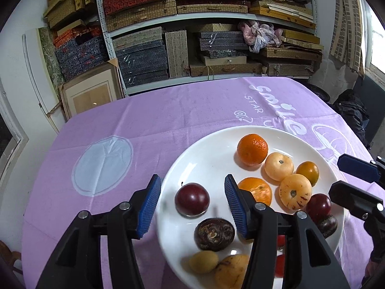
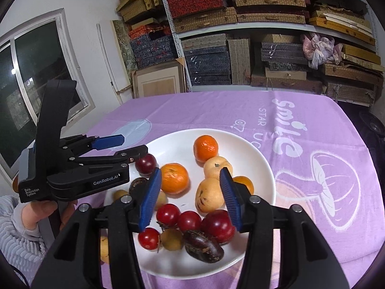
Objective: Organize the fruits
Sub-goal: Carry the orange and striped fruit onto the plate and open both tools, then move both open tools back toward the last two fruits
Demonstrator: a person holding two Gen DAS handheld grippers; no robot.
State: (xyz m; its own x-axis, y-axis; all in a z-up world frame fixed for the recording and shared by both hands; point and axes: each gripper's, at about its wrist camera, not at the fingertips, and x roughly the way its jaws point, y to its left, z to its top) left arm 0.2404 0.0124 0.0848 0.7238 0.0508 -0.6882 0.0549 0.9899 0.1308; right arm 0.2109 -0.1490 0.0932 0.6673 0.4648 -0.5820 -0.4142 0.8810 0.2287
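A white plate (image 1: 204, 159) (image 2: 240, 149) on the purple tablecloth holds several fruits. Among them are a mandarin (image 1: 252, 148) (image 2: 205, 148), a second orange (image 1: 257, 190) (image 2: 173, 178), pale peach-coloured fruits (image 1: 279, 166) and cherry tomatoes (image 2: 168, 214). My left gripper (image 1: 193, 179) (image 2: 130, 144) hangs open over the plate's left side. A dark red plum (image 1: 192, 198) (image 2: 145, 163) lies on the plate below its jaws, untouched, and a dark brown chestnut (image 1: 214, 234) sits nearer. My right gripper (image 2: 190, 172) (image 1: 346, 175) is open above the plate's near side, holding nothing.
The purple cloth (image 1: 144, 125) with white print covers the whole table. Shelves stacked with boxes (image 1: 207, 48) stand behind the far edge, and a framed board (image 2: 158, 82) leans beside them. A window (image 2: 36, 77) is at the left. A hand (image 2: 36, 214) in a grey sleeve holds the left gripper.
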